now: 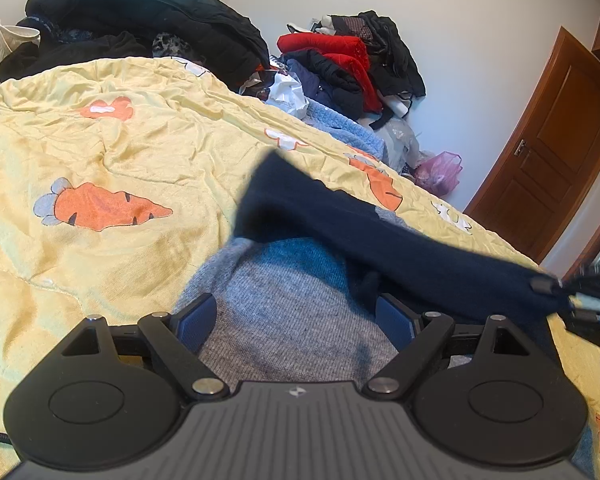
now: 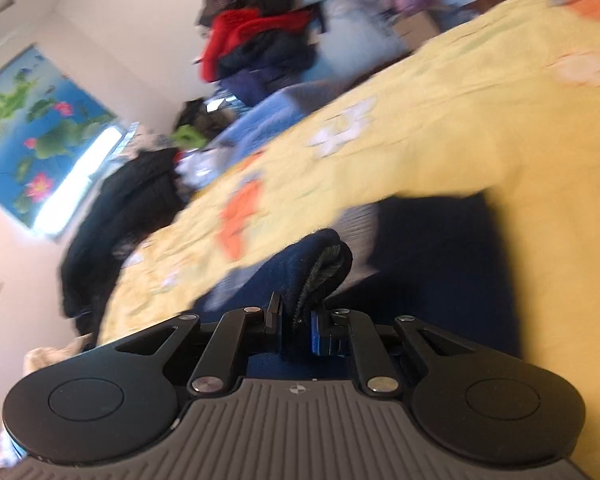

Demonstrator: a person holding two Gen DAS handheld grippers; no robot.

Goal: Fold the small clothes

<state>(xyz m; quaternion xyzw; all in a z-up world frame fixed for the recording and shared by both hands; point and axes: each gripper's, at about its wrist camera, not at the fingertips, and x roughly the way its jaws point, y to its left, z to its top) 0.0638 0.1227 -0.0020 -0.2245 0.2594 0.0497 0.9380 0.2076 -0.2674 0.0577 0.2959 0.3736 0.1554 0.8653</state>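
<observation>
On the yellow carrot-print quilt (image 1: 112, 152) lies a grey-and-navy knit garment (image 1: 292, 312), its navy sleeve (image 1: 400, 240) lifted taut, pinched in the right gripper (image 2: 296, 320). The left gripper (image 1: 296, 320) hangs spread wide above the grey body.

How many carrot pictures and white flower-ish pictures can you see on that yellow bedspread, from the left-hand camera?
Counting prints on the yellow bedspread in the left wrist view:
Orange carrots: 2 clear ones
Orange-and-white flower shape: 1
White shapes: 2
Total: 5
A few more prints sit at the frame edges, too cut off to name.
</observation>
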